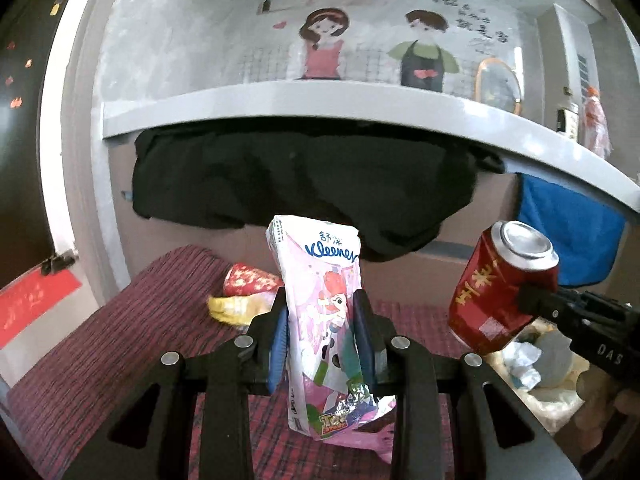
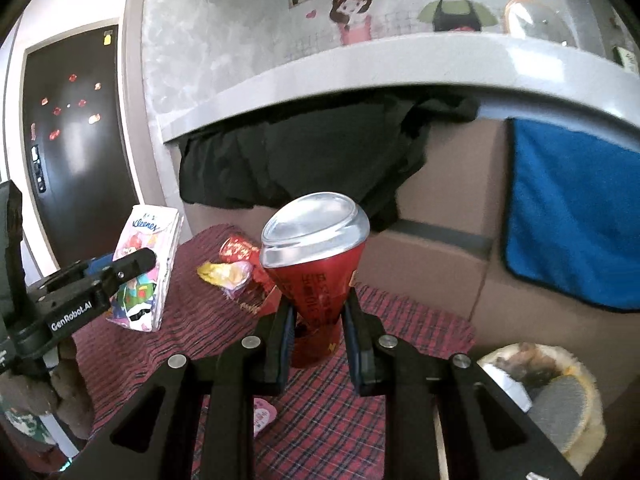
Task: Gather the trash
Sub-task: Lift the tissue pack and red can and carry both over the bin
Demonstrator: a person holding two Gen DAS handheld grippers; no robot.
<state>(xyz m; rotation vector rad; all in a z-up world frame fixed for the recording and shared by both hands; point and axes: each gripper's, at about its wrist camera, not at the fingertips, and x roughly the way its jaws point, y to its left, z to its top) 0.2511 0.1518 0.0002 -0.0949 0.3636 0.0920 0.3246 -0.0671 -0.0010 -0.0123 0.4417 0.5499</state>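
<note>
The left gripper (image 1: 320, 332) pinches a Kleenex tissue pack (image 1: 320, 304) upright above the plaid tablecloth (image 1: 80, 380); the right gripper (image 2: 316, 340) clamps a red drink can (image 2: 316, 264); the trash bin (image 2: 560, 400) sits low on the right, nearer the can.

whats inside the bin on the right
The bin holds crumpled white paper over a pale liner. In the right wrist view a grey disc-shaped thing and something dark lie in it. What sits deeper is covered, and the right tool blocks part of it.
</note>
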